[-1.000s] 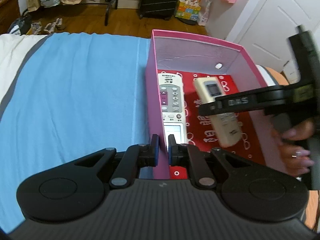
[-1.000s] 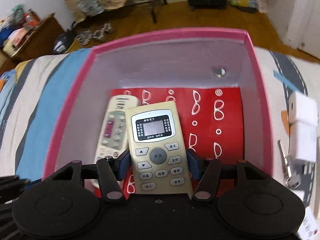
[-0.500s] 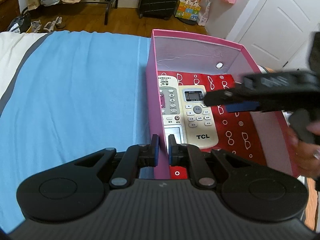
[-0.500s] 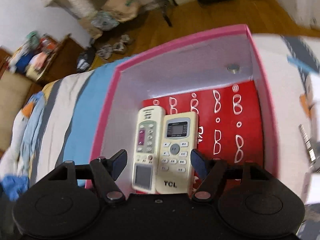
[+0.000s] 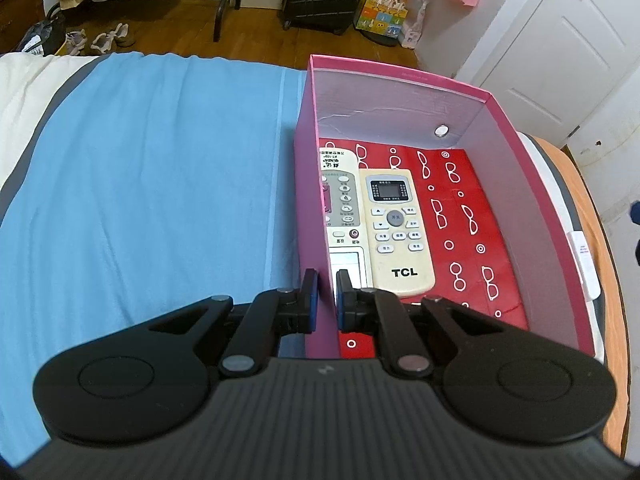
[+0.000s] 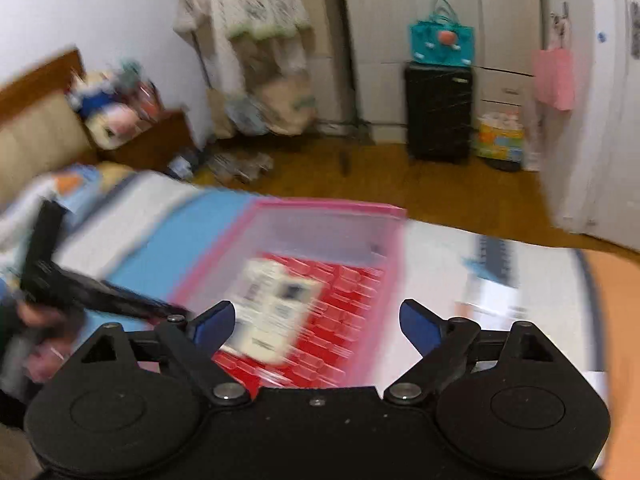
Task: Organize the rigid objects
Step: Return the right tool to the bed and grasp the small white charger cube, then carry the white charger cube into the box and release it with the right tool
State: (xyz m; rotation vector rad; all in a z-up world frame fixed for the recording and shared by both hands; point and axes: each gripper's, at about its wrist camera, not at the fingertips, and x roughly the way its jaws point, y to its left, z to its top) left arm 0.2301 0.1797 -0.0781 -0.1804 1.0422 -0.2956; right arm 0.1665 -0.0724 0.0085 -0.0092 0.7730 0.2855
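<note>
Left tongs (image 5: 324, 290) pinched nearly closed on thin wall; right tongs (image 6: 316, 322) spread wide, holding nothing.

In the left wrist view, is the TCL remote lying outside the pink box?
No, the TCL remote lies flat on the red patterned floor inside the pink box, beside the white remote.

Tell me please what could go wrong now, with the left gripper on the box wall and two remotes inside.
1. The left gripper is pinching the thin left wall of the pink box; a pull or twist could bend the wall or tip the box on the soft blue sheet.
2. If the box tilts, the TCL remote and the white remote may slide.
3. The right gripper is open and blurred; it could knock the box.
</note>
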